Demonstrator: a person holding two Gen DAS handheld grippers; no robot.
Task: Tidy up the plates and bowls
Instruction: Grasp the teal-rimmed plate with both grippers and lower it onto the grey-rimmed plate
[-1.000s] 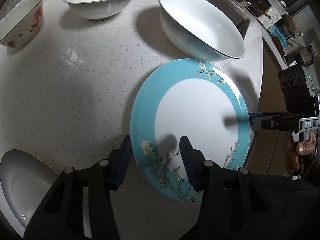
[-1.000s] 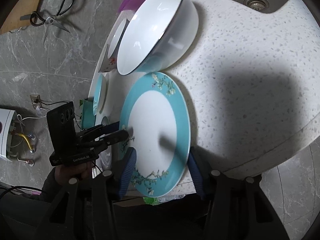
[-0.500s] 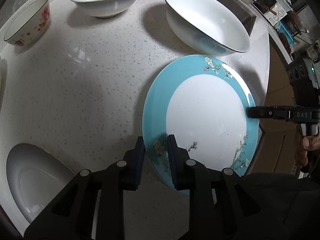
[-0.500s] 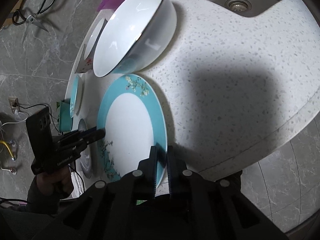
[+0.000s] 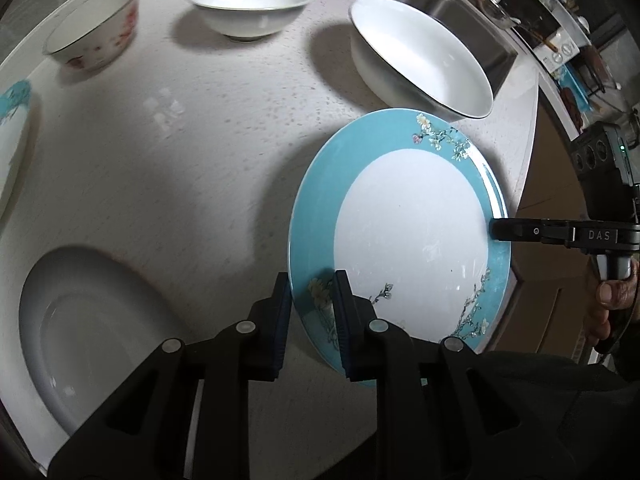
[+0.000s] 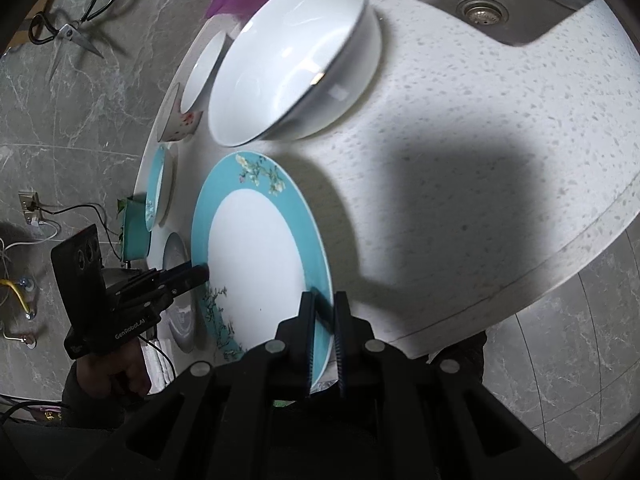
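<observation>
Blue plate (image 5: pixel 408 232): clamped at opposite rims by left tongs (image 5: pixel 310 300) and right tongs (image 6: pixel 322 312). Scissors (image 6: pixel 68 28), sink drain (image 6: pixel 482 12): right view only. Tabletop (image 5: pixel 160 168): speckled.

"DAS" on the right tool (image 5: pixel 498 230) — "GenRobot.AI" on the left tool (image 6: pixel 202 273)

The teal-rimmed plate (image 5: pixel 400 232) is clamped at opposite rim edges by the left gripper (image 5: pixel 310 304) and right gripper (image 5: pixel 496 230).
</observation>
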